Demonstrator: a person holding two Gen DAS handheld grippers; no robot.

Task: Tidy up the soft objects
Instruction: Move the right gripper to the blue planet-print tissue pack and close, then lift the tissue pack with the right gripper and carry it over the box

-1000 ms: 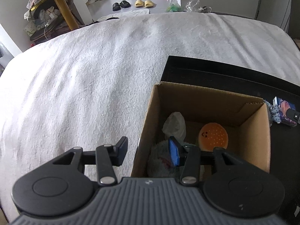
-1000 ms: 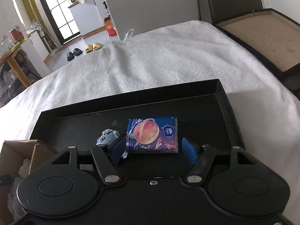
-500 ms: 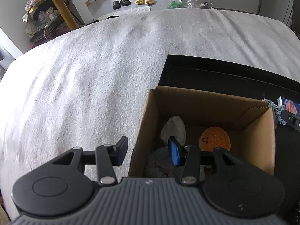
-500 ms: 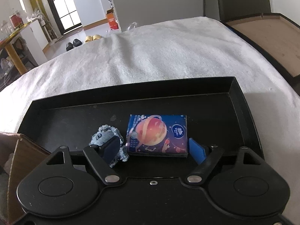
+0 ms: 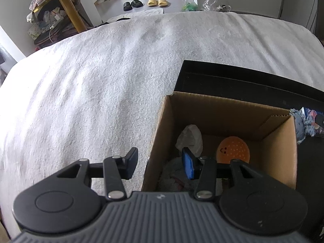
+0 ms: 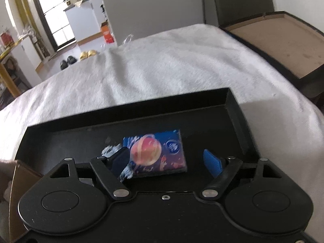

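An open cardboard box [image 5: 222, 109] stands at the left end of a black tray [image 6: 129, 119]. It holds an orange smiley squishy [image 5: 232, 149], a white soft lump [image 5: 190, 137] and a grey fluffy piece [image 5: 172, 174]. My left gripper [image 5: 160, 163] is open and straddles the box's left wall without touching it, one finger outside and one inside. On the tray lies a blue tissue pack [image 6: 158, 151] with a planet print. My right gripper [image 6: 167, 162] is open wide, with the pack between its fingers and not pressed. A small grey-blue fabric scrap [image 6: 110, 150] lies beside the pack, partly behind the left finger.
The tray rests on a white fuzzy blanket [image 5: 101, 81] that covers the whole surface. A shallow dark case with a brown floor [image 6: 279, 40] sits off the far right edge. Slippers [image 5: 155, 2] and a cluttered wooden table [image 5: 60, 10] are on the floor beyond.
My right gripper's jaws have spread wider and it has closed in on the tissue pack, which now lies between the fingers. The left gripper has kept still at the box wall.
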